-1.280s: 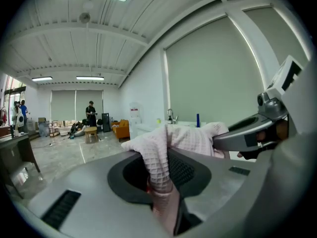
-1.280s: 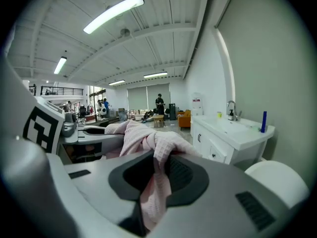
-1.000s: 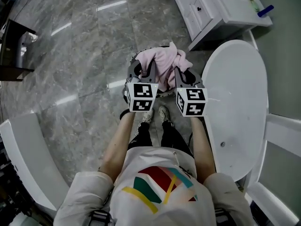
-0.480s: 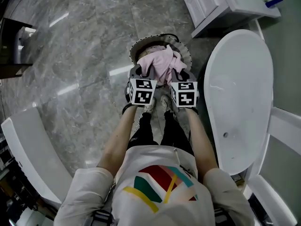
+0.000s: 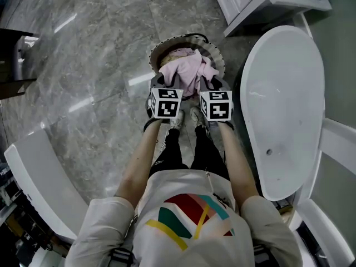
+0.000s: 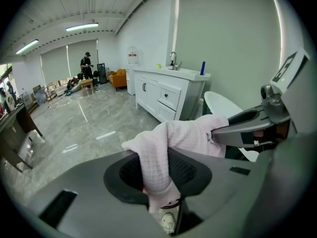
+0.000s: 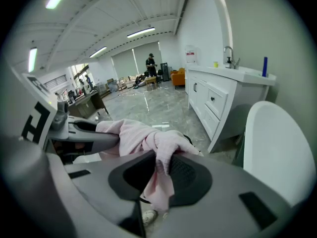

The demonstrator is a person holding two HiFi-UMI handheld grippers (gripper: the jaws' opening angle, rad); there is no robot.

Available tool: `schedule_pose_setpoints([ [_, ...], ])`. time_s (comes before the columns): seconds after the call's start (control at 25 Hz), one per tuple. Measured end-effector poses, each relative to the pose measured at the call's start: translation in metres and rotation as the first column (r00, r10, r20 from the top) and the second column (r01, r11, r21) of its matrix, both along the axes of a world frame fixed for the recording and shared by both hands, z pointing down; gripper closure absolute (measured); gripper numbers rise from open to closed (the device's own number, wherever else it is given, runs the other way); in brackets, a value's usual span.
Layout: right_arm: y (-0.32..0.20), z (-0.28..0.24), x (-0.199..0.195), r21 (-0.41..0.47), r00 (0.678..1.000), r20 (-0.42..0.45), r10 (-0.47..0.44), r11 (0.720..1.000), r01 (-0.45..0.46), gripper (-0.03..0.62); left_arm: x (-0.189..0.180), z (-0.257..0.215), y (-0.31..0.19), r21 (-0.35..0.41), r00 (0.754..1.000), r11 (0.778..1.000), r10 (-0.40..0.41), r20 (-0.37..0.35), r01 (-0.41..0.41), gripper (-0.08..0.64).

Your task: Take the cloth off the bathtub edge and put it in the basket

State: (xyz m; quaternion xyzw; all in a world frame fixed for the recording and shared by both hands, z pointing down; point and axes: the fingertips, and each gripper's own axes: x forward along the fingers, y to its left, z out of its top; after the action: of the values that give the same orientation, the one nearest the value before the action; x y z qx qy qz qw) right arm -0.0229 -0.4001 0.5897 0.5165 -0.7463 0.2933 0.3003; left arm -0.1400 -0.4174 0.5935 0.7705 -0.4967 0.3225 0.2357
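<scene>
Evidently the left gripper [image 5: 164, 83] and right gripper [image 5: 213, 85] are clamping their fingers [image 6: 74, 187] on the limp, light cloth's [image 5: 187, 71] bunched edges, dangling it over the basket [image 5: 158, 50].

Glossy grey marble floor [image 5: 83, 54], white vanity cabinet [image 5: 245, 7]

White T-shirt [image 5: 189, 227] w/ red, teal & yellow stripe print is worn, w/ dark trousers [image 5: 168, 156] & pale shoes [image 5: 177, 120] beyond it. Grey left gripper [image 5: 167, 84] and right gripper [image 5: 210, 85] are topped by b/w marker cubes [image 5: 165, 102].
</scene>
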Motion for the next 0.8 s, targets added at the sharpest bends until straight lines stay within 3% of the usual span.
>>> schedule_pose_setpoints([
  [0.04,-0.004,0.001,0.003,-0.015,0.999,0.015,0.033,0.999,-0.033,0.514,-0.002,0.001,-0.005,-0.006,1.0,1.0,-0.014,0.011,0.014,0.456],
  [0.16,-0.017,0.002,0.019,-0.03,0.992,0.015,0.122,0.992,-0.121,0.419,-0.007,-0.001,-0.022,0.004,0.997,0.998,-0.063,0.04,0.063,0.337],
  [0.4,-0.02,0.003,0.031,-0.025,0.992,-0.018,0.126,0.992,-0.126,0.399,-0.012,-0.013,-0.033,0.037,0.995,0.996,-0.088,0.036,0.087,0.333],
  [0.8,-0.013,0.004,0.022,-0.028,0.995,-0.042,0.088,0.996,-0.089,0.4,-0.014,-0.009,-0.017,0.02,0.995,0.995,-0.096,0.034,0.095,0.334],
])
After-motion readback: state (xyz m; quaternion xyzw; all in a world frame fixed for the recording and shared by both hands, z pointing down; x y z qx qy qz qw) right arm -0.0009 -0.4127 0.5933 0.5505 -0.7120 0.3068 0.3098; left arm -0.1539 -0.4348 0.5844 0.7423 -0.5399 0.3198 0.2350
